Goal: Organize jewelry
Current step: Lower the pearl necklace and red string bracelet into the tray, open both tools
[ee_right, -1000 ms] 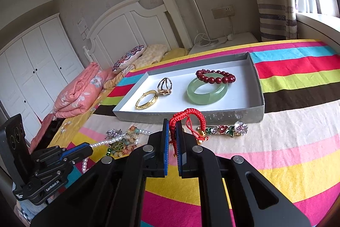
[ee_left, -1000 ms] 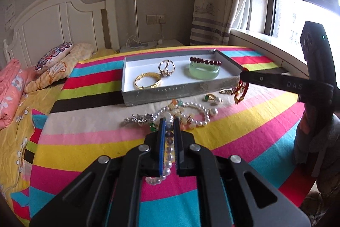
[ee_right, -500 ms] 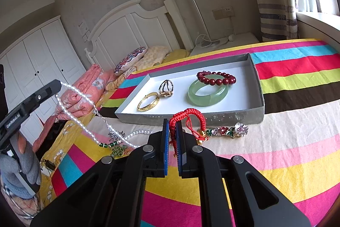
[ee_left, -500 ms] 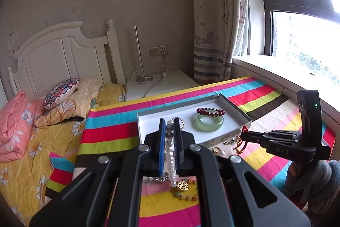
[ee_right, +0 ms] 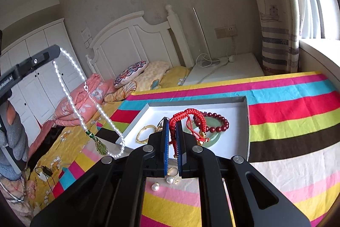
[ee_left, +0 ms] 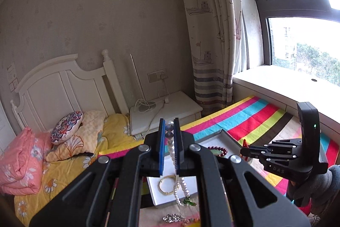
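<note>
My left gripper (ee_left: 169,128) is shut on a pearl necklace (ee_left: 175,163) and holds it high in the air; in the right wrist view the necklace (ee_right: 74,103) hangs in a long loop with a green pendant (ee_right: 101,147). My right gripper (ee_right: 172,127) is shut on a red braided cord bracelet (ee_right: 187,116) and holds it over the white tray (ee_right: 233,133). The tray holds a gold bangle (ee_right: 144,133), a green jade bangle (ee_right: 212,137) and a dark red bead bracelet (ee_right: 218,120).
The tray sits on a striped cloth (ee_right: 286,120). Loose pearl earrings (ee_right: 156,186) and a ring (ee_right: 173,172) lie on the cloth in front of the tray. A silver brooch (ee_left: 172,217) lies below the left gripper. A bed with pillows (ee_right: 129,73) is at the left.
My left gripper has risen high with the pearl necklace, which now hangs free of the cloth. My right gripper has moved the red cord bracelet forward over the tray.
</note>
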`<state>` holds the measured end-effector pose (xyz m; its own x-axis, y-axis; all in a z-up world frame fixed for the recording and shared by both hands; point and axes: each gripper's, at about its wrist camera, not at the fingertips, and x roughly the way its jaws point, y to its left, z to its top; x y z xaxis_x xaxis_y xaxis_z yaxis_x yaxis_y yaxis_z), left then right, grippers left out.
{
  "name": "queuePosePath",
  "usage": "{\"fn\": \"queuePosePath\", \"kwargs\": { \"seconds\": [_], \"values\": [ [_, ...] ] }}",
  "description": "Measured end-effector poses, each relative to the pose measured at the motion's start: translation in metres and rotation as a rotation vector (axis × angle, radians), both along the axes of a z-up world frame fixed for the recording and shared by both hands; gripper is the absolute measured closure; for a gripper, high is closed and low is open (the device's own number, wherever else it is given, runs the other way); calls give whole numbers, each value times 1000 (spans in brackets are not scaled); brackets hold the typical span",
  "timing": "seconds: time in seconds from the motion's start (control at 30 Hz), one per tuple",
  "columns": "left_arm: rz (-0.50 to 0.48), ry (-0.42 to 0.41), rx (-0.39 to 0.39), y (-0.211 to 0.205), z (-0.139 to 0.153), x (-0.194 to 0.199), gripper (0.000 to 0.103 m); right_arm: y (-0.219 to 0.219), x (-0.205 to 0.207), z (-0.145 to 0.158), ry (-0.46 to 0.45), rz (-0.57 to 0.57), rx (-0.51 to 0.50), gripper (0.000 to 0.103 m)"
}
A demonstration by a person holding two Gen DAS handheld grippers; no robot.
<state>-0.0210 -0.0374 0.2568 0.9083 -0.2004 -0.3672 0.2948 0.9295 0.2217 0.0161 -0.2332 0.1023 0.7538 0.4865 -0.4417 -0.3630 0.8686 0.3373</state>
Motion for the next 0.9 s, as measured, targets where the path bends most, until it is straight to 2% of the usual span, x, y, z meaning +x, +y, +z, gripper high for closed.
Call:
{"fn": "queuePosePath", "kwargs": {
  "seconds": [0.13, 0.3, 0.43, 0.6, 0.73, 0.8, 0.83, 0.87, 0.9],
  "values": [
    [22, -1, -6, -5, 18, 24, 96, -2, 19, 2, 14, -6, -29, 95],
    [49, 35, -5, -16, 17, 59, 96, -9, 39, -8, 48, -48, -61, 95],
    [72, 79, -5, -28, -2, 90, 96, -17, 53, -27, 108, -74, -83, 95],
    [86, 142, -29, -35, -35, 120, 96, -14, 65, -51, 175, -85, -182, 95],
    [81, 203, -8, -39, -66, 135, 95, -7, 73, -67, 231, -81, -248, 94],
    [87, 229, 16, -40, -81, 139, 87, -6, 75, -72, 251, -81, -264, 92],
    [94, 235, 23, -39, -87, 139, 67, -6, 74, -74, 258, -85, -262, 87],
    [100, 233, 25, -38, -92, 138, 51, -6, 74, -76, 265, -82, -255, 83],
    [108, 227, 25, -36, -96, 137, 46, -7, 73, -77, 272, -80, -247, 69]
  ]
}}
